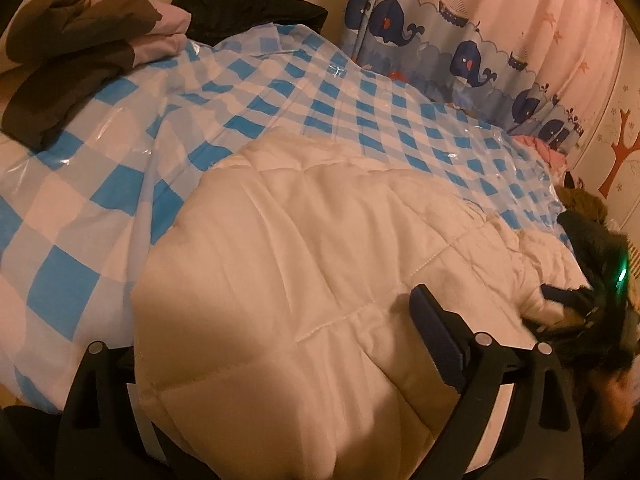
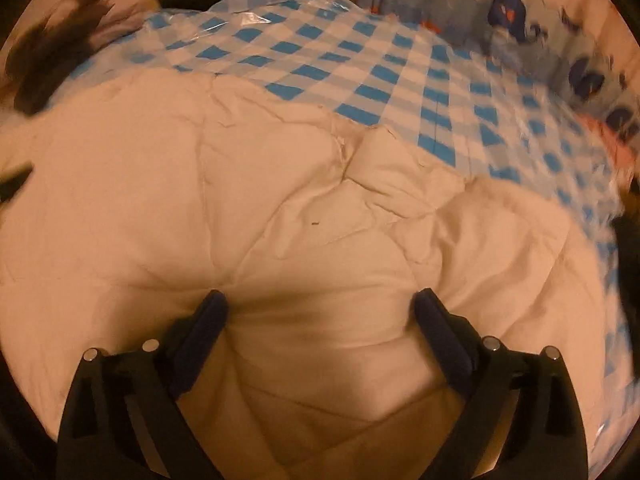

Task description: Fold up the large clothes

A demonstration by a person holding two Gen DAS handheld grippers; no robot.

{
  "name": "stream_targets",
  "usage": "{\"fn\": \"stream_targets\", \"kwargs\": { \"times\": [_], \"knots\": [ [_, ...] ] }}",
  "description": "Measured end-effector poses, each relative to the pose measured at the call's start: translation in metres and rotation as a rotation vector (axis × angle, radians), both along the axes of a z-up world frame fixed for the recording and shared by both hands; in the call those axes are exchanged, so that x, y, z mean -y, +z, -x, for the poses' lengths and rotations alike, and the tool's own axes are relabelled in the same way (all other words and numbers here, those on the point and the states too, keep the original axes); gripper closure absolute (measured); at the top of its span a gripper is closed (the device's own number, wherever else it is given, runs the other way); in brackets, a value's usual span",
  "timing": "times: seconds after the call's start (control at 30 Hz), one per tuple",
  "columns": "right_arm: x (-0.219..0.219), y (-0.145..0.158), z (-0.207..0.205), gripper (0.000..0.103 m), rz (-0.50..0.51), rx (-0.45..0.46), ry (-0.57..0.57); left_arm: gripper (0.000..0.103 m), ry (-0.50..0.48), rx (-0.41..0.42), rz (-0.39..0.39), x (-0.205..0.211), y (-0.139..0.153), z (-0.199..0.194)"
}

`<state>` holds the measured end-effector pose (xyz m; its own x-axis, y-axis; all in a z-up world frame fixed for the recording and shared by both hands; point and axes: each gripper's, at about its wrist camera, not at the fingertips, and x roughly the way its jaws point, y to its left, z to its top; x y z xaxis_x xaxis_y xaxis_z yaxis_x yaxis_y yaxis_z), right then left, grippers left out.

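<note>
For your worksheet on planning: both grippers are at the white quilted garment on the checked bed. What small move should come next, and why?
Probably close the right gripper on the white quilted garment: its jaws stand open with a raised fold between them, nothing gripped yet.

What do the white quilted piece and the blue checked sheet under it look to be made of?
White quilted piece: looks like padded woven fabric with a matte finish; stitched lines split it into puffy panels, so probably filled.
Blue checked sheet: looks like thin plastic film rather than cloth; it is glossy, with bright glare streaks and sharp creases.
</note>
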<state>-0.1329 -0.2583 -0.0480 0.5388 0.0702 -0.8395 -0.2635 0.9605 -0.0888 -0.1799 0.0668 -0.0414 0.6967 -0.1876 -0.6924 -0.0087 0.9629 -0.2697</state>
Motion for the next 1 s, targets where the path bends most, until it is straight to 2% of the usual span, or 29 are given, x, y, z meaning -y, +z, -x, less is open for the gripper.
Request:
{"fn": "stream_targets", "kwargs": {
  "times": [0.07, 0.13, 0.2, 0.3, 0.37, 0.43, 0.5, 0.57, 0.63, 0.67, 0.73, 0.77, 0.83, 0.9, 1.0],
  "knots": [
    [-0.003, 0.017, 0.02, 0.012, -0.011, 0.055, 0.003, 0.016, -0.001, 0.0, 0.014, -0.003, -0.001, 0.001],
    [-0.011, 0.025, 0.047, 0.012, 0.02, 0.093, 0.021, 0.016, -0.002, 0.005, 0.017, -0.002, -0.001, 0.001],
    [-0.02, 0.014, 0.073, 0.012, 0.066, 0.093, 0.032, 0.015, -0.002, 0.009, 0.015, -0.002, -0.002, 0.002],
    [-0.025, -0.015, 0.078, 0.011, 0.104, 0.083, 0.024, 0.015, -0.004, 0.01, 0.019, 0.0, -0.003, 0.002],
    [-0.024, -0.008, 0.072, 0.01, 0.08, 0.055, 0.015, 0.015, 0.004, 0.013, 0.004, 0.003, -0.002, 0.002],
    [-0.022, 0.007, 0.079, 0.01, 0.048, 0.095, 0.031, 0.015, 0.01, 0.014, 0.009, 0.001, -0.002, 0.002],
    [-0.024, 0.014, 0.091, 0.01, 0.059, 0.138, 0.055, 0.015, 0.015, 0.014, 0.013, 0.0, -0.002, 0.001],
    [-0.03, -0.004, 0.097, 0.01, 0.124, 0.085, 0.083, 0.015, 0.013, 0.019, 0.006, 0.0, -0.002, 0.002],
    [-0.031, -0.012, 0.097, 0.01, 0.135, 0.071, 0.106, 0.015, 0.006, 0.023, 0.0, 0.002, -0.002, 0.003],
    [-0.027, 0.001, 0.09, 0.01, 0.069, 0.073, 0.109, 0.015, 0.007, 0.029, -0.016, 0.004, -0.001, 0.004],
    [-0.019, 0.028, 0.082, 0.01, -0.032, 0.148, 0.078, 0.015, 0.005, 0.036, -0.026, 0.003, -0.001, 0.005],
    [-0.02, 0.044, 0.07, 0.01, -0.043, 0.191, 0.063, 0.014, 0.004, 0.035, -0.024, 0.003, -0.001, 0.005],
    [-0.031, 0.059, 0.031, 0.01, 0.026, 0.224, 0.033, 0.014, 0.006, 0.037, -0.029, 0.003, 0.0, 0.005],
    [-0.041, 0.059, -0.008, 0.008, 0.064, 0.234, 0.018, 0.014, 0.006, 0.04, -0.032, 0.003, 0.0, 0.006],
    [-0.057, 0.033, -0.078, 0.007, 0.112, 0.177, -0.03, 0.014, 0.006, 0.042, -0.035, 0.001, -0.001, 0.006]
  ]
}}
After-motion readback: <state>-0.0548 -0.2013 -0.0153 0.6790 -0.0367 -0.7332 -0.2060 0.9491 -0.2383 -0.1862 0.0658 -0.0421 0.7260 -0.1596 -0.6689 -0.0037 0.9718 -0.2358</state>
